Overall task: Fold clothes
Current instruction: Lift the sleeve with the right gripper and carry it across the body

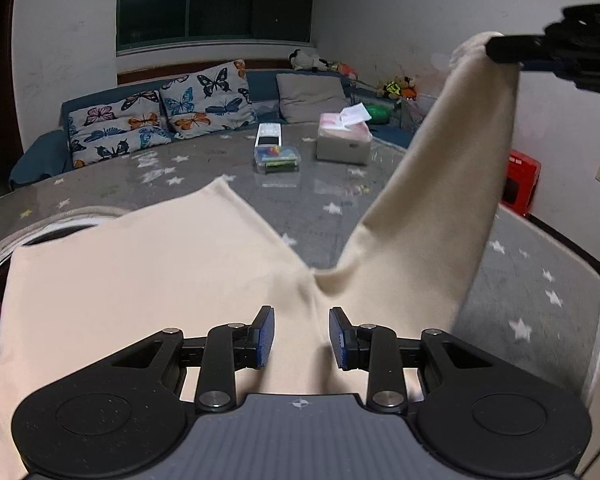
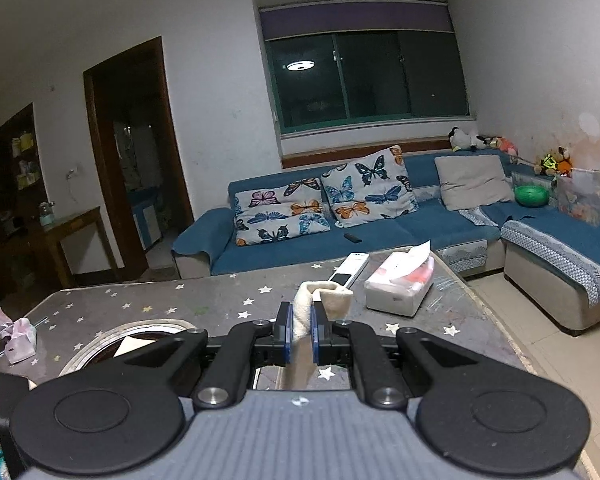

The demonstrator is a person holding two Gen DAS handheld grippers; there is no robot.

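Your right gripper (image 2: 301, 330) has its jaws pinching a hem of the cream garment (image 1: 148, 280), lifted above the tabletop (image 1: 520, 280). Your left gripper (image 1: 302, 338) stands spread over the near cloth, gripping nothing. Soft, light, limp fabric: take it at corners.

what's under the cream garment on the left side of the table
Under the cream garment, a round metal-rimmed opening in the table shows at its far-left edge, dark inside. The cloth covers most of it, so what the opening holds cannot be seen.
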